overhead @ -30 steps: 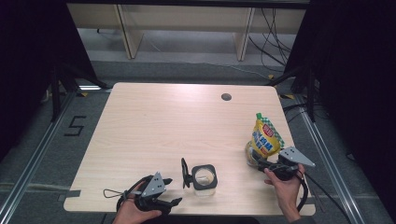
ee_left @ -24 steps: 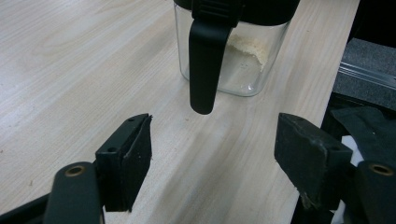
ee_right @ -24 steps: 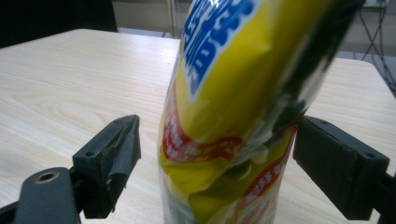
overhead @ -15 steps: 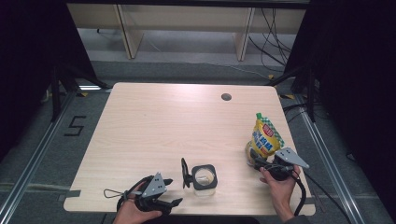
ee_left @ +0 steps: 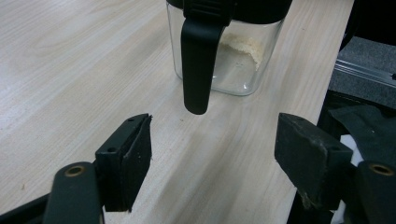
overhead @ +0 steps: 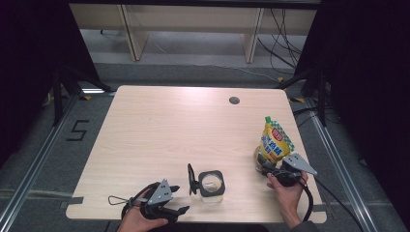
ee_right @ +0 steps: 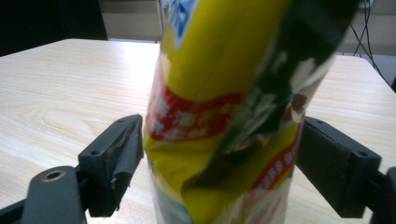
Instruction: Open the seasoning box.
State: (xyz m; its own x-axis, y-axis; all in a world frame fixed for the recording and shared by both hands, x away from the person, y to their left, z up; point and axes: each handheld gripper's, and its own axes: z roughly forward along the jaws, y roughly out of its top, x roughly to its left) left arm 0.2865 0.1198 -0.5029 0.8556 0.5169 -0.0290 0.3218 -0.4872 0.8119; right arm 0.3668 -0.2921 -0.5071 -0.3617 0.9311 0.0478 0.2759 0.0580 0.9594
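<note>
The pale wooden desk (overhead: 193, 130) is seen much as in the earlier pictures: a yellow stand-up pouch (overhead: 274, 143) with a green spout stands upright near its right edge, and a clear square jar (overhead: 211, 186) with a black rim stands near the front edge, its black lid (overhead: 192, 172) swung open on the hinge to the jar's left. Neither thing is seen to have shifted.

What has changed is small and lies on the right. Over the last second the right claw (overhead: 265, 170) has been drawn in from just beside the pouch until the lower part of the pouch stands between its jaws. In the right gripper view the pouch (ee_right: 224, 107) is framed by the two black pads: the left pad (ee_right: 123, 149) is touching or very nearly touching the crumpled foil, while a narrow gap is left at the other side, so the claw is spread around the pouch and not yet pinching it.

The left claw (overhead: 177, 199) has stayed spread at the front edge, holding nothing; in the left gripper view the hanging lid (ee_left: 200, 60) and the jar (ee_left: 233, 60), a little pale powder at its bottom, are seen just ahead of it.

The reach is judged finished; closing on the pouch is taken to be next, probably towards filling the open jar.
</note>
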